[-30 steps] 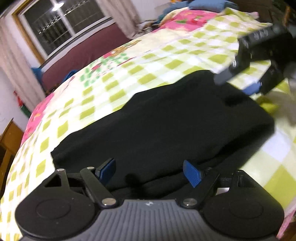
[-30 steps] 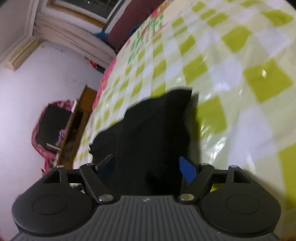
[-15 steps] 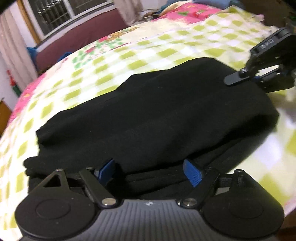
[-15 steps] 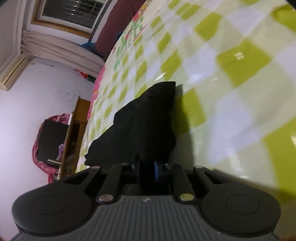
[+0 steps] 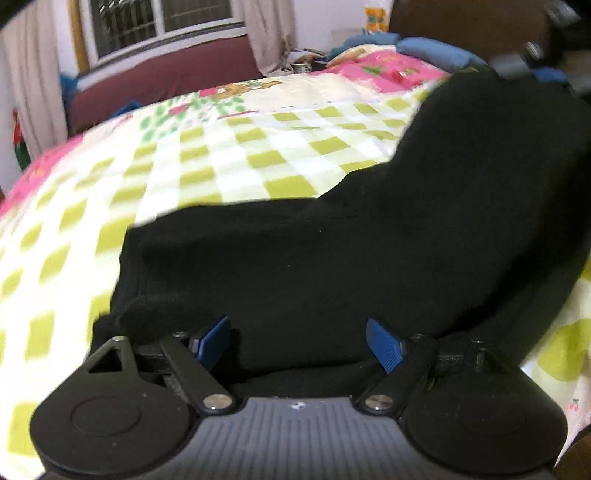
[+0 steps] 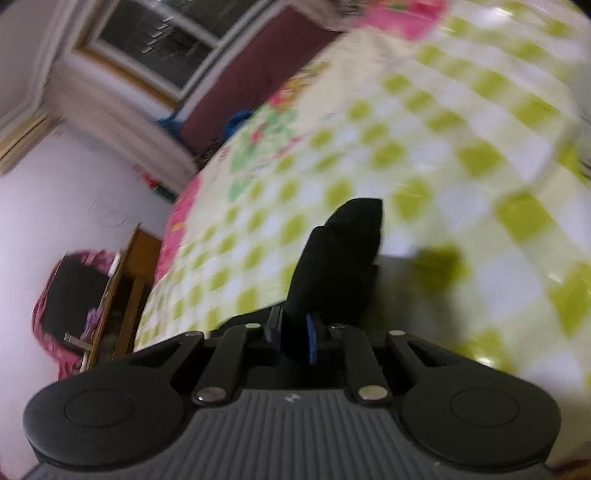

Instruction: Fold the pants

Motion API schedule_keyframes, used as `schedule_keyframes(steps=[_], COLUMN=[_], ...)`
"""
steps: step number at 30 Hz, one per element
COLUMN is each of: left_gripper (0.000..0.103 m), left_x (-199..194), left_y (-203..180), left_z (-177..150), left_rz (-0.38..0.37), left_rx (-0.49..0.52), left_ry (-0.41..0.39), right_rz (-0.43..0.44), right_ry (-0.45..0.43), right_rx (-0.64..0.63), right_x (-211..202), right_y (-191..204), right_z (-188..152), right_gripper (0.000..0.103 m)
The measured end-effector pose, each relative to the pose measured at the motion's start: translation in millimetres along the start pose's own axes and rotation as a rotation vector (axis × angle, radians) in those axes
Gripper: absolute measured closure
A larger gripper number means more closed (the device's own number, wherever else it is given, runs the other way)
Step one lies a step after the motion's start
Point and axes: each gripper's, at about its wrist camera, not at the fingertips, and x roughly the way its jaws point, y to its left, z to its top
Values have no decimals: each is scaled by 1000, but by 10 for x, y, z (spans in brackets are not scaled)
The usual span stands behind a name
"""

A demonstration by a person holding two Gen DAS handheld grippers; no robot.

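The black pants (image 5: 332, 258) lie folded on the green-checked bedspread (image 5: 229, 162). Their right end rises toward the upper right of the left wrist view, where my right gripper (image 5: 532, 70) holds it, blurred. In the right wrist view my right gripper (image 6: 293, 336) is shut on a black fold of the pants (image 6: 340, 258), lifted above the bed. My left gripper (image 5: 299, 339) is open, its blue pads on either side of the pants' near edge, not closed on it.
The bed (image 6: 424, 147) fills both views. A maroon headboard (image 5: 155, 81) and a window (image 5: 155, 18) stand at the far side. Blue and pink bedding (image 5: 406, 55) is piled at the far right. A wooden cabinet (image 6: 122, 280) stands by the bed's left side.
My right gripper has shut on the pants' end and lifted it up off the bed. My left gripper has stayed open at the near edge while its view swung left.
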Motion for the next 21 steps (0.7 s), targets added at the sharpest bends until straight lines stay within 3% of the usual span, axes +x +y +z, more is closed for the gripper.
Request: schedule_keyframes(steps=[3, 4, 8, 11, 15, 16, 17, 18, 21], left_gripper=[9, 9, 9, 9, 9, 9, 9, 9, 9], left_x=[-132, -158, -223, -229, -234, -227, -240, -239, -225], left_y=[147, 198, 398, 516, 563, 569, 555, 550, 574], left_z=[-104, -145, -304, -381, -454, -455, -462, -460, -460], left_rz=[-21, -26, -85, -119, -168, -170, -171, -172, -174], left_rx=[-53, -65, -132, -187, -215, -211, -208, -205, -204], left_ry=[-37, -45, -59, -68, -85, -88, -91, -94, -99], right_rz=[42, 60, 105, 93, -61, -103, -148, -178, -289], right_ry=[17, 20, 54, 142, 113, 115, 126, 146, 218], right_rx=[-84, -99, -140, -208, -297, -303, -293, -286, -284], right_x=[270, 407, 987, 1316, 1248, 1237, 1261, 1288, 1494], right_y=[547, 730, 1294, 1618, 1624, 1578, 1538, 1484, 1494], right_z=[-17, -23, -133, -319, -363, -360, -360, -354, -459], right_gripper=[90, 99, 100, 98, 89, 80, 68, 64, 59])
